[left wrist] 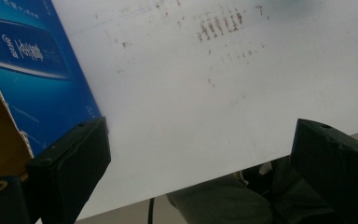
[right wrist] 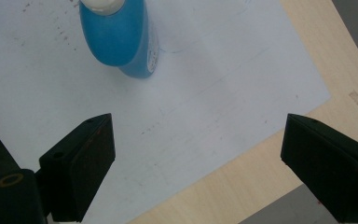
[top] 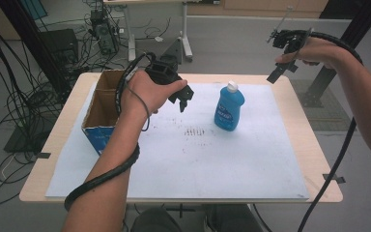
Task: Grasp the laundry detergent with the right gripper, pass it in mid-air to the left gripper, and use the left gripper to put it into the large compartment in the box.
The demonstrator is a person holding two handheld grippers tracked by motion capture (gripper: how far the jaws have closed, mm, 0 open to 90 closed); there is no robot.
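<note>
A white rectangular sheet [top: 183, 159] covers most of the light wooden table [top: 319, 145]. On the sheet, right of centre and toward the far edge, stands an upright blue plastic bottle with a white cap [top: 229, 106]. At the sheet's left side sits an open cardboard box with blue printed sides [top: 101, 108] — well apart from the bottle.

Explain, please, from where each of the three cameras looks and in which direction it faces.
High view: above the person's side, facing forward and down on the table; both forearms show, with the left hand-held gripper and right hand-held gripper.
Left gripper view: rides the left hand-held gripper, looking down at the white sheet and cardboard box; its open jaws show.
Right gripper view: rides the right hand-held gripper, looking down at the blue bottle; open jaws show.
Shared: the bottle appears in the high and right gripper views.
</note>
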